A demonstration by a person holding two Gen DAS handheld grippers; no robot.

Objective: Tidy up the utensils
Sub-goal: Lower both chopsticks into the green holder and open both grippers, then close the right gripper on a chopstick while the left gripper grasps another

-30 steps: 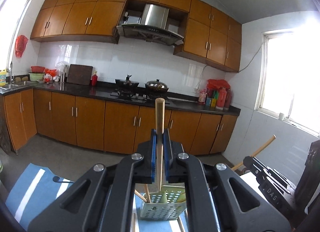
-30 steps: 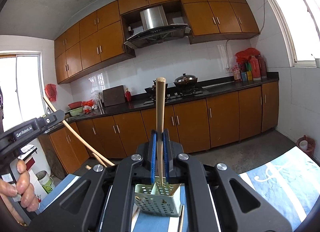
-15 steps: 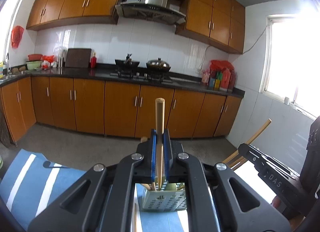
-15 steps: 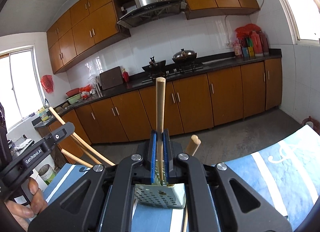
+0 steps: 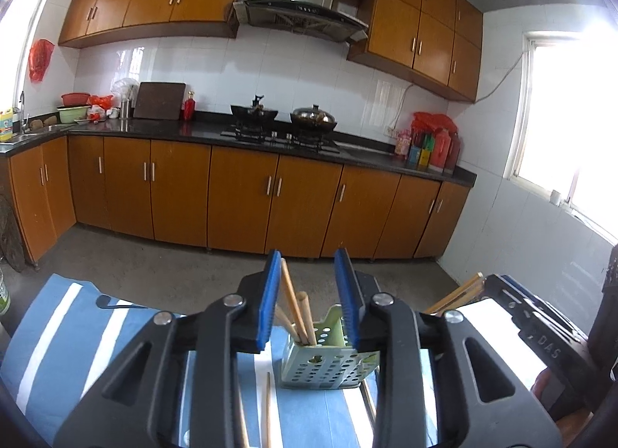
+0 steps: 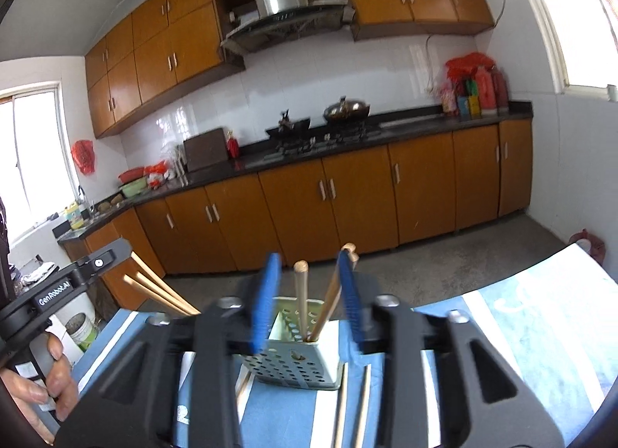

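Behind everything, a run of brown kitchen cabinets (image 5: pixel 239 193) under a dark counter, range hood (image 5: pixel 305 7) at 12 o'clock in the left wrist view. In the foreground, a tabletop under a blue-and-white striped cloth (image 5: pixel 61 336).

On that cloth, at 6 o'clock in both views, a pale perforated utensil holder (image 5: pixel 322 363), standing upright. Inside it, several wooden chopsticks (image 5: pixel 299 313), leaning toward 11 o'clock in the left wrist view; in the right wrist view one nearly upright and one tilted toward 1 o'clock. More loose chopsticks (image 6: pixel 349 405) flat on the cloth just beside the holder.

Left gripper (image 5: pixel 311 297): blue-padded fingers (image 5: pixel 267 299) spread, having just been opening, a chopstick rising between them close to the left-hand pad, contact not clear, no pinch. Right gripper (image 6: pixel 307 299): fingers (image 6: pixel 265 299) likewise spread, having just been opening, the chopsticks in the holder between them, one close along the right-hand pad, not pinched.

At 8 o'clock in the right wrist view, a hand (image 6: pixel 42 382) wrapped round the other gripper's handle.
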